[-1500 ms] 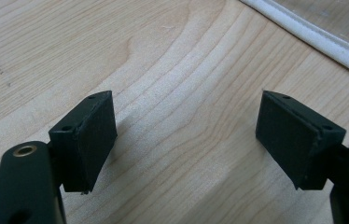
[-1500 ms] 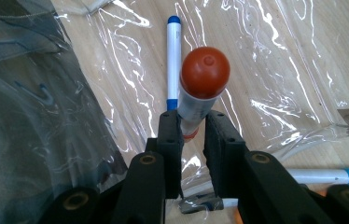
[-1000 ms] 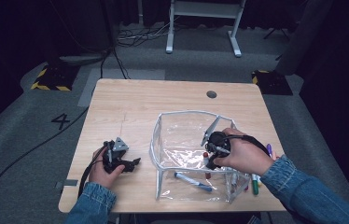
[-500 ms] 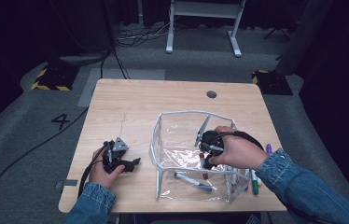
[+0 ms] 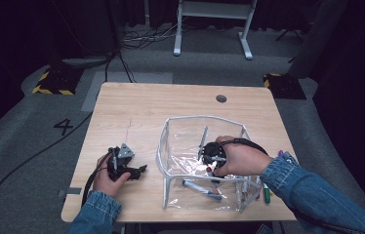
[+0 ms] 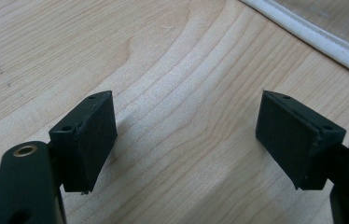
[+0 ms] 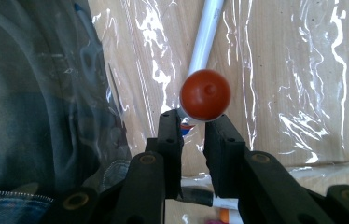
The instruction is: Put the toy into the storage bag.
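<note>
Item: red-capped white marker pen [image 7: 205, 88], clamped near its cap between the narrow-set jaws of the right gripper [image 7: 192, 122], barrel pointing away down into the clear plastic pouch with white piped rim [image 5: 171, 127]. In the high view the right gripper [image 5: 213, 157] sits inside the pouch mouth, above a blue-capped marker [image 5: 201, 189] lying on the pouch floor.

Left gripper [image 5: 131, 170]: jaws wide, nothing between them, resting on the light wooden desk [image 5: 136, 107] just beside the pouch rim [image 6: 319, 39].

Loose stock: a green marker [image 5: 266, 194] outside the pouch, near the desk's right front corner.

Risks, as judged: the grip lies close to the cap, so the pen may pivot or the cap pull free; the soft pouch wall is unsupported and may fold or slide if the hand drags on it.

Room: the desk's far half is bare; the front edge is close to the pouch; the rim hems the right hand closely.
</note>
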`<state>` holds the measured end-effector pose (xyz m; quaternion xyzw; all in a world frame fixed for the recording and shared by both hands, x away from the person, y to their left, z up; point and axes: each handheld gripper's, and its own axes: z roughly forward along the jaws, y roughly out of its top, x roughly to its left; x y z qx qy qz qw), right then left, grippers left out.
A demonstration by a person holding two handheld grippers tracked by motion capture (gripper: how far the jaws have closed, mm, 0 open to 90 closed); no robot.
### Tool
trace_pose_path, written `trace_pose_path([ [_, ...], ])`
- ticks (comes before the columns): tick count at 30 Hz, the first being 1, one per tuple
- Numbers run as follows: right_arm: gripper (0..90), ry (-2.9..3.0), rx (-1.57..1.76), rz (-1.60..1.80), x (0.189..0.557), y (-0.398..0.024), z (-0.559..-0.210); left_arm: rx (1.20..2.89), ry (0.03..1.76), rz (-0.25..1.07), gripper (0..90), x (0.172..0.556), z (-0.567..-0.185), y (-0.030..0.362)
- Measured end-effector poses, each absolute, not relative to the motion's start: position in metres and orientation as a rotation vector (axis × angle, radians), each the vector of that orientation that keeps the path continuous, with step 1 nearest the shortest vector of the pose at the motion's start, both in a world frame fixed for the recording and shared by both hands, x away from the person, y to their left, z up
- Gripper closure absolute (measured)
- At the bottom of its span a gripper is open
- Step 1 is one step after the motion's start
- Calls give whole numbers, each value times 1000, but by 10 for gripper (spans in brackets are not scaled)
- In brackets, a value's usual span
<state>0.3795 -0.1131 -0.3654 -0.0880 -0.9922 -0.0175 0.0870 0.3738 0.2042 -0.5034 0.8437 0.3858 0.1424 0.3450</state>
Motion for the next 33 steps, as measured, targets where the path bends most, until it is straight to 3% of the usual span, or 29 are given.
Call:
trace_pose_path([
  [23,763,-2903,-144,0,377,-91,-393,2191,1002,370,206,374,-503,204],
  [27,672,-2921,-187,-114,381,-95,-386,2192,1000,373,205,374,-503,204],
  [33,649,-2953,-276,-316,385,-106,-364,2190,1002,370,206,374,-503,204],
])
